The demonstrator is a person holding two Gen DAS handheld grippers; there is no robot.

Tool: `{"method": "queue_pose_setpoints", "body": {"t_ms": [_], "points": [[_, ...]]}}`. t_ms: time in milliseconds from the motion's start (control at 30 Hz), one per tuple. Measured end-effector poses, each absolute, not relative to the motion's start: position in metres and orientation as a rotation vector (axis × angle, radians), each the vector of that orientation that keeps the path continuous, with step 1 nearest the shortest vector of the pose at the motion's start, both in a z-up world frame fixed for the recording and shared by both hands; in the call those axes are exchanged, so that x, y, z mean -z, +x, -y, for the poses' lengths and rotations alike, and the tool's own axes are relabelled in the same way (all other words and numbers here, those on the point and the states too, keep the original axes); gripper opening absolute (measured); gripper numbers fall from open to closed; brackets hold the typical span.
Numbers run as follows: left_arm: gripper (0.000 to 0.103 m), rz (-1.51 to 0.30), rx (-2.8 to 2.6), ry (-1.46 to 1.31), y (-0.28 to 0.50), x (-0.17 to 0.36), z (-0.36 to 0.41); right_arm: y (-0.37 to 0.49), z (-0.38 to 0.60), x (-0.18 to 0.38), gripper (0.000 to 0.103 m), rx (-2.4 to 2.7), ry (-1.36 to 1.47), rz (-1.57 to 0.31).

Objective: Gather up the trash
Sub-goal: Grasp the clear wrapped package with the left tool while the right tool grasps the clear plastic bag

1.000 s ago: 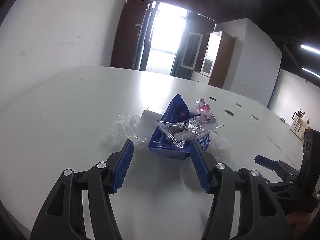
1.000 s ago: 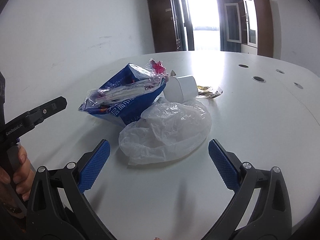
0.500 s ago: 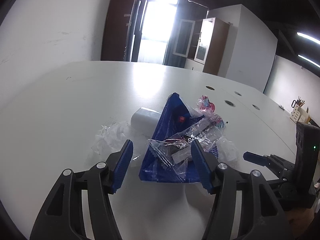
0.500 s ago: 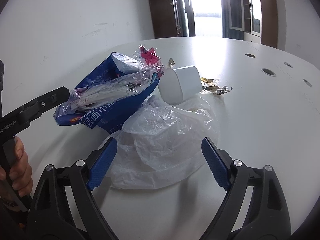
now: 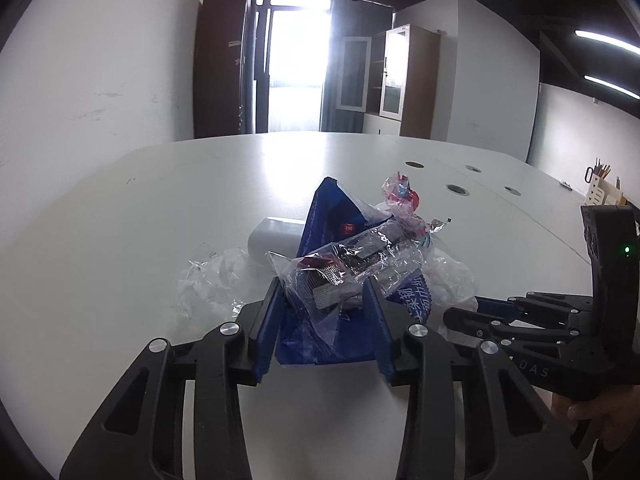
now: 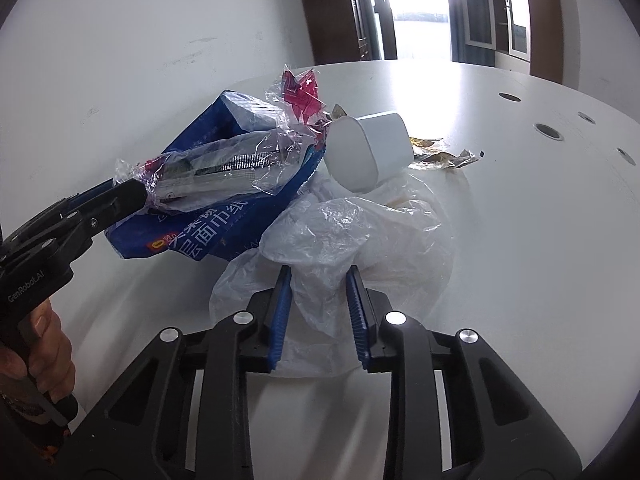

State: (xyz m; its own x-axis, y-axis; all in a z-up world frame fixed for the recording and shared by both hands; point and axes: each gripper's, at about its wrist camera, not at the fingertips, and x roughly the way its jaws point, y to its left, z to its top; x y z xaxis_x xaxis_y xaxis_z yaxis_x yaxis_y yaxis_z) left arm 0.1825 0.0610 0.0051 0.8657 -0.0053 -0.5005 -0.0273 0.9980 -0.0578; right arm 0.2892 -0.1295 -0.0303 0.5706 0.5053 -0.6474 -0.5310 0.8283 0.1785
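Right hand-held gripper [image 6: 318,312] closing on plastic bag [image 6: 352,232]; left hand-held gripper [image 5: 324,316] closing on wrapper [image 5: 352,268].

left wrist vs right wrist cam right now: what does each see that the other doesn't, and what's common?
Left wrist only: a wooden holder with tools at the table's far right edge.

Right wrist only: crumpled gold foil wrappers behind the white oval container, and the hand holding the left gripper.

Both: blue printed plastic bag, clear wrapper between the closing left fingers, translucent white plastic bag between the closing right gripper, white table.
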Motion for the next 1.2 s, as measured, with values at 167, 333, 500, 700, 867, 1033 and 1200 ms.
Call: {"method": "queue_pose_setpoints", "body": {"t_ms": [167,333,500,700,867,1033,1200], "points": [[0.028,-0.513,-0.027,-0.053,0.178,-0.009,-0.063,0.284,0.134,0.028,0.011,-0.604,-0.030,-0.722],[0.020,-0.485,-0.043,-0.088,0.165,-0.017,-0.070,0.276,0.144,0.021,0.008,-0.581,-0.019,-0.692],[0.016,-0.481,-0.060,-0.109,0.157,-0.019,-0.074,0.259,0.150,0.005,0.008,-0.566,-0.033,-0.643],[0.013,-0.448,-0.071,-0.139,0.141,-0.030,-0.074,0.234,0.163,-0.016,0.007,-0.554,-0.036,-0.594],[0.012,-0.415,-0.075,-0.164,0.121,-0.040,-0.075,0.213,0.172,-0.024,0.007,-0.540,-0.037,-0.571],[0.012,-0.400,-0.088,-0.182,0.099,-0.041,-0.074,0.196,0.178,-0.024,0.007,-0.539,-0.027,-0.572],[0.011,-0.393,-0.107,-0.201,0.074,-0.042,-0.074,0.176,0.190,-0.033,0.007,-0.537,-0.005,-0.549]]}}
